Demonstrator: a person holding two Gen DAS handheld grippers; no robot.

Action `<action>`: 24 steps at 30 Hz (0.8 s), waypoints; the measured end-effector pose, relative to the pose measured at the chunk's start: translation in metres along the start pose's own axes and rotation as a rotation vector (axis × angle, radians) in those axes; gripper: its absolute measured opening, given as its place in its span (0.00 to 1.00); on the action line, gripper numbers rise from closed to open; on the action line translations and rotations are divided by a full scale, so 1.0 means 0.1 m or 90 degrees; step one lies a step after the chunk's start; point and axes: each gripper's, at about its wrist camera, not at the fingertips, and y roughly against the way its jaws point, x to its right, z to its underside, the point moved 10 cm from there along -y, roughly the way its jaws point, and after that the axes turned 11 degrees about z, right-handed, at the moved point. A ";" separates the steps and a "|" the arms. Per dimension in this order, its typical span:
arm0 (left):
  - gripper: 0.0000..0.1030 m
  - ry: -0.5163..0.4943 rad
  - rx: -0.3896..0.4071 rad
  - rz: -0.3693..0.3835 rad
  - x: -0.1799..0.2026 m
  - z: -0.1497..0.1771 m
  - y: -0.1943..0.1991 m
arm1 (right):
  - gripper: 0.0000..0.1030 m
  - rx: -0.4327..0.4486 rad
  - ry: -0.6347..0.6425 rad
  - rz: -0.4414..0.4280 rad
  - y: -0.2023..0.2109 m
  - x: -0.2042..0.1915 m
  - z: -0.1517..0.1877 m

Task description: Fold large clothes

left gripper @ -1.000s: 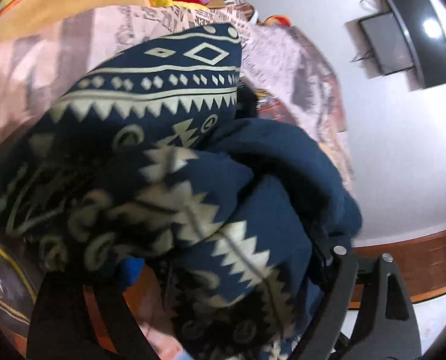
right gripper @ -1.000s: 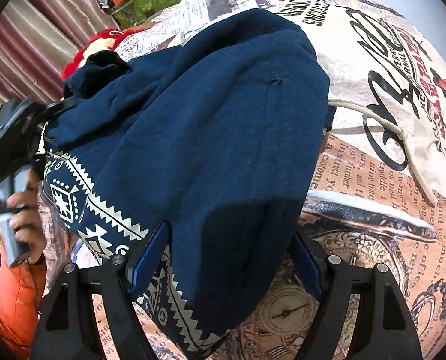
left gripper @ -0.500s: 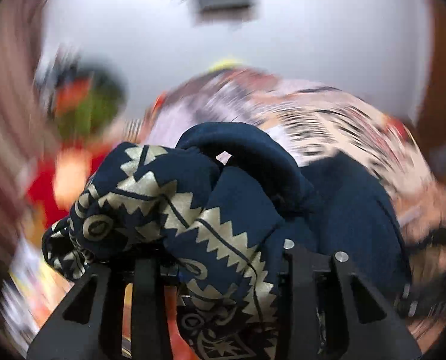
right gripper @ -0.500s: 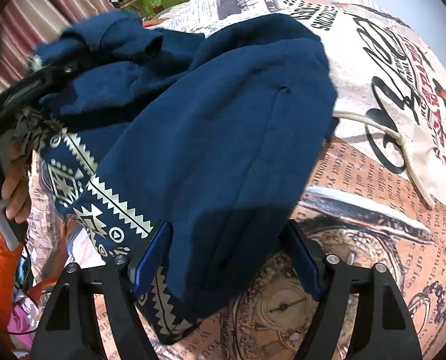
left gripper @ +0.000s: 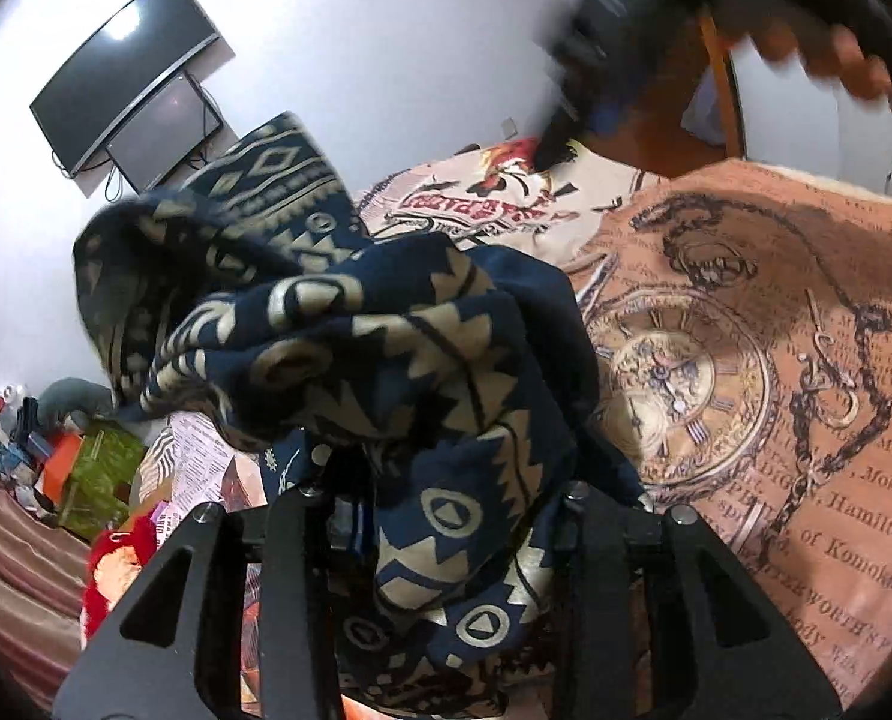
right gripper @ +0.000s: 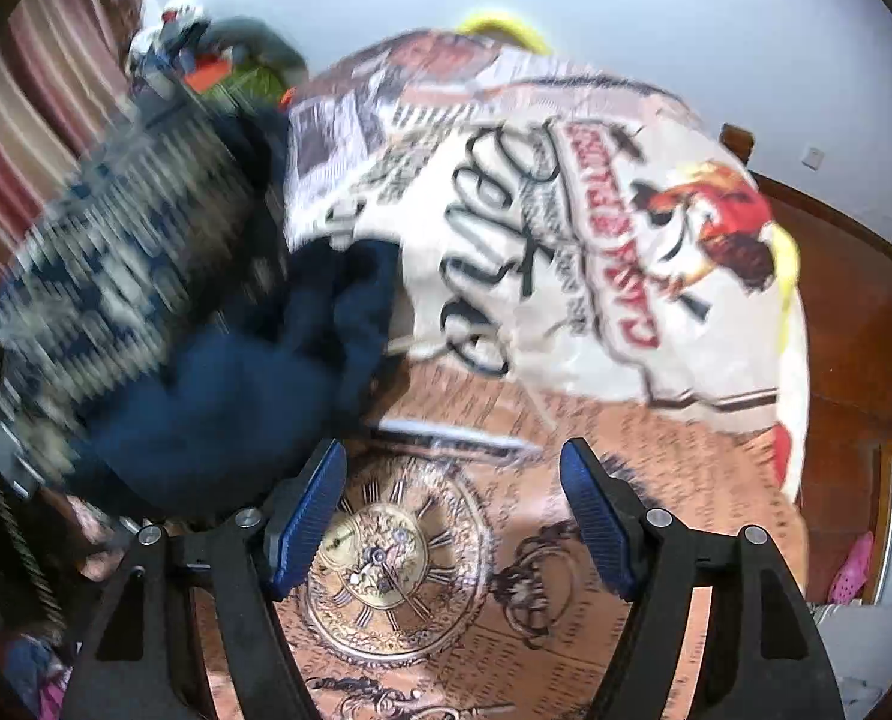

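Since a second ago my left claw (left gripper: pixel 446 516) has swung round with the navy patterned garment (left gripper: pixel 386 348), so its view now takes in the white wall and the dark screens (left gripper: pixel 122 78) instead of the pillows; the garment has also come out of my right claw (right gripper: pixel 451 516), which had it between its pads then.

My left claw is clamped on a bunched fold of the garment, cream zigzag and circle bands spilling over both fingers, the rest hanging crumpled just above the bed (left gripper: pixel 805 360). My right claw stands wide, blue pads (right gripper: pixel 308 516) apart, with nothing between them; through the gap I see only the pocket-watch print (right gripper: pixel 386 558) on the bedspread. In that view the garment is a blurred navy heap to the left of the claw, by the near left of the bed.

Writing: the bedspread is printed like old newspaper, and in the left view I can read "Hamilton" and "of Komoka" beside the watch chain. The cream cushion (right gripper: pixel 565 252) carries big black script and a red banner with a rooster; its lettering is too warped to read surely.

A green box (left gripper: pixel 104 468) sits on the floor by the striped curtain (left gripper: pixel 8 570); its contents are unclear.
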 end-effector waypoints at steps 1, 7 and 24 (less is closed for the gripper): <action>0.36 -0.009 -0.002 -0.004 0.00 0.01 0.00 | 0.71 0.006 -0.002 -0.009 0.08 -0.04 -0.10; 0.40 -0.046 -0.010 -0.009 0.06 0.05 0.02 | 0.71 0.057 0.024 -0.057 0.40 -0.67 -0.68; 0.54 0.051 0.041 0.055 -0.10 0.45 0.54 | 0.72 -0.115 0.090 -0.048 -0.43 -1.31 -0.40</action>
